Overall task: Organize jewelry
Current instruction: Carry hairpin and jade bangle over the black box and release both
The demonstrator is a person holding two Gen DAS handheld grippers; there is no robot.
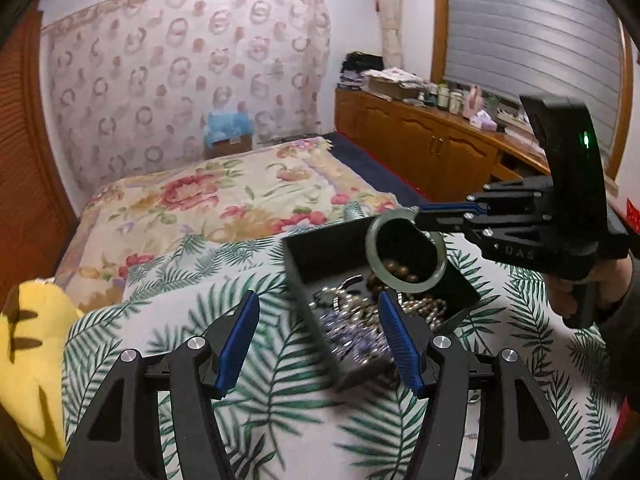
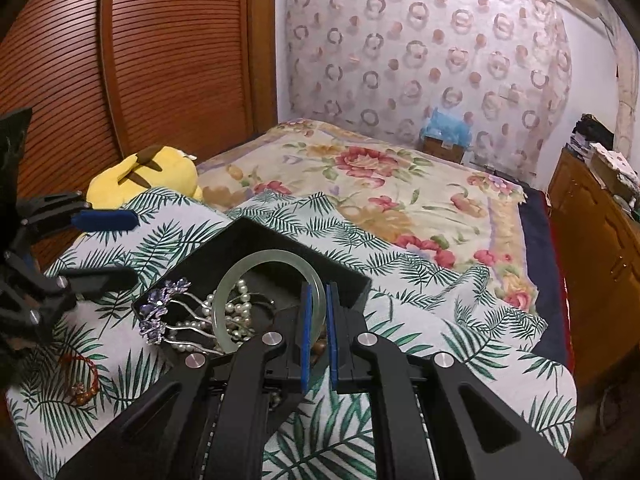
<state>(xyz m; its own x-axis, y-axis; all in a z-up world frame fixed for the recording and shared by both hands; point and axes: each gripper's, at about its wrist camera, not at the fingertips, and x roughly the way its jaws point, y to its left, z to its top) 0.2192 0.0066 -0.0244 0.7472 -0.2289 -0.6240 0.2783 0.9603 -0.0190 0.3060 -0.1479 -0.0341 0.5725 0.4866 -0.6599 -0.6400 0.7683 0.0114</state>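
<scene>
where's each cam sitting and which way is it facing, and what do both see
Left wrist: sits on the left gripper, open, facing along the bed to the floral wall hanging and the cabinets on the right; the right gripper and the hand holding it enter from the right.
Right wrist: sits on the right gripper, shut on the jade bangle, facing over the black box to the wall hanging, wooden doors at left; the left gripper shows at the left edge.
Shared: bangle, box, yellow plush, leaf-print cover.
</scene>
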